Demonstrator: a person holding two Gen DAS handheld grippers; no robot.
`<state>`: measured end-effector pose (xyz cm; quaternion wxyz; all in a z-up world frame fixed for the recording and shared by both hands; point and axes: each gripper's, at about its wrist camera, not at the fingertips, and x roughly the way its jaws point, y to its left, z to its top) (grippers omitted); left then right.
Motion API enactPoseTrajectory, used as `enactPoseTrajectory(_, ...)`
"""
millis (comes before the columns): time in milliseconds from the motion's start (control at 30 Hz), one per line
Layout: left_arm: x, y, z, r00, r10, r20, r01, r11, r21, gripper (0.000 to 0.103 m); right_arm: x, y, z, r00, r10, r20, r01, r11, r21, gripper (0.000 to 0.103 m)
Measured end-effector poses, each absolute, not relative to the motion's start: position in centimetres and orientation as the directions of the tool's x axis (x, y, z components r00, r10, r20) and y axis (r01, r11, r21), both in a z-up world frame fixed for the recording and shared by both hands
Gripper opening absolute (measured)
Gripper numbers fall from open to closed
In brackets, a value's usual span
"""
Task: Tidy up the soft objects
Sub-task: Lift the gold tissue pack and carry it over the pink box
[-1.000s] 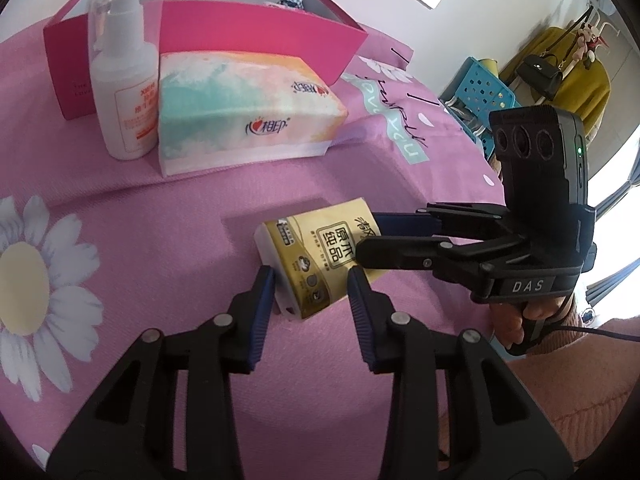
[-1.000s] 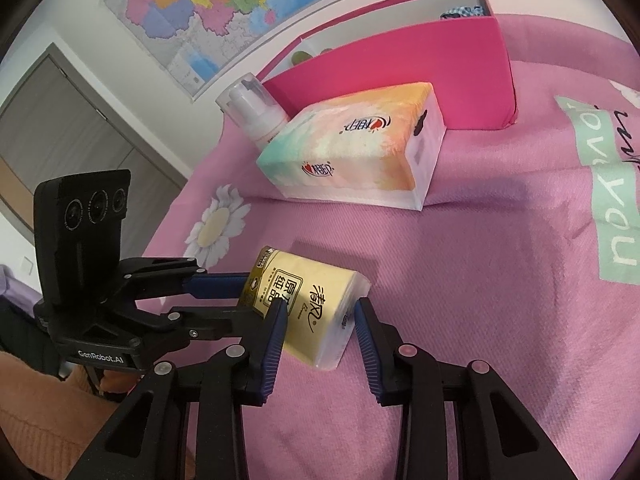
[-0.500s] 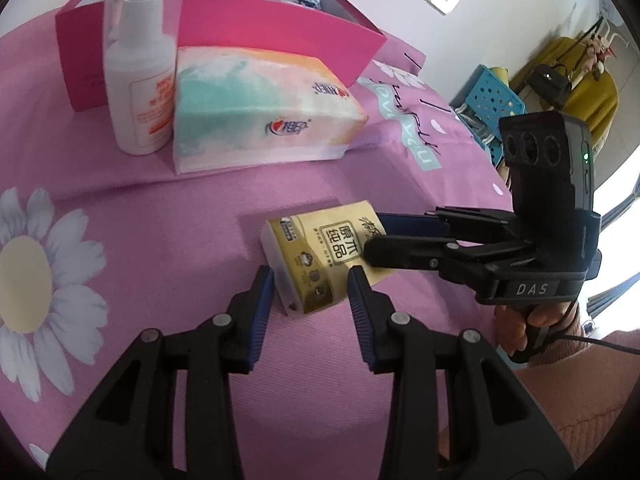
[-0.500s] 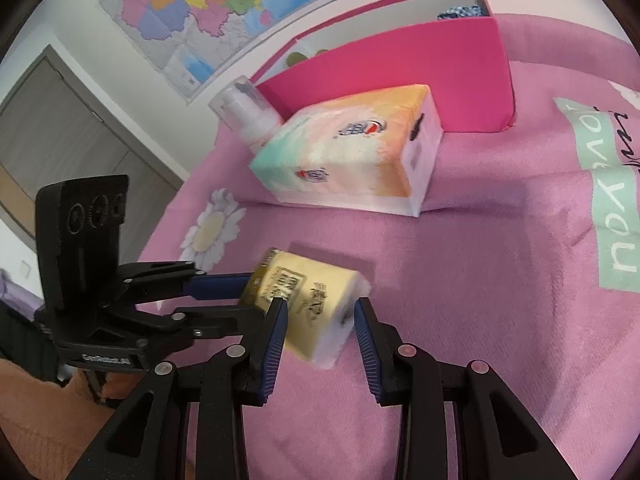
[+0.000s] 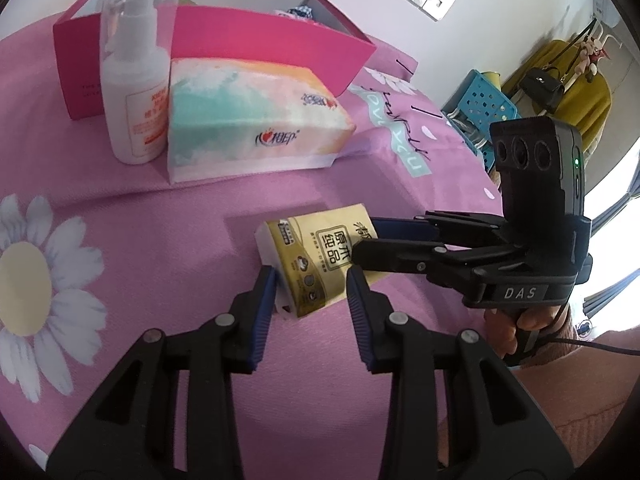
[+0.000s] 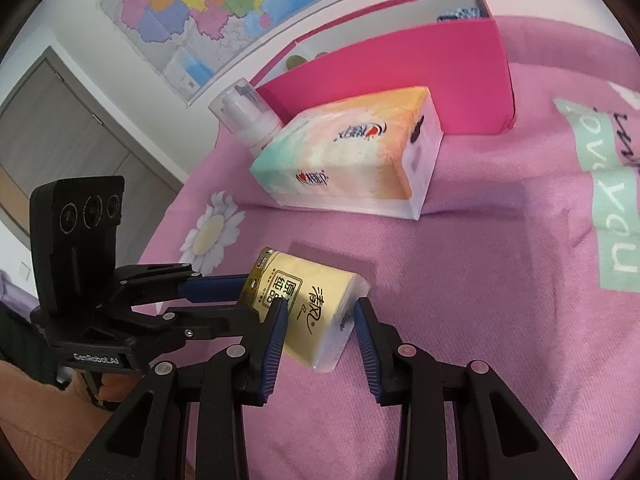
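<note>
A small yellow tissue pack point(image 5: 320, 256) is held between both grippers just above the pink bedspread, with its shadow beneath; it also shows in the right wrist view point(image 6: 308, 308). My left gripper point(image 5: 312, 276) clamps its near end and appears from the left in the right wrist view point(image 6: 224, 300). My right gripper point(image 6: 320, 312) clamps its other end and reaches in from the right point(image 5: 368, 236). A large pastel tissue pack point(image 5: 248, 120) lies beyond, in front of a pink box point(image 5: 272, 36).
A white pump bottle point(image 5: 132, 84) stands left of the large pack, against the pink box, which holds some items. A blue perforated basket point(image 5: 484, 108) sits beyond the bed's right edge. A map point(image 6: 208, 4) hangs on the wall.
Both grippers have lifted the yellow pack slightly and carried it toward the large pack and pink box. Both grips are unchanged.
</note>
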<state>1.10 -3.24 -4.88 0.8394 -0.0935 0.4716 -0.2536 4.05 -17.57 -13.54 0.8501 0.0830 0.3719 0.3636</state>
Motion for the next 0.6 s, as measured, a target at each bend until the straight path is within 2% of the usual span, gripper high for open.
enactPoseTrajectory(600,1.1,-3.0,-3.4,0.466,-0.522,-0.714,0.349,0.851,-0.394,0.039,3.7,-18.2,-11.9,0.495,0.683,-0.536,-0.563,0.723,0.401,0.035)
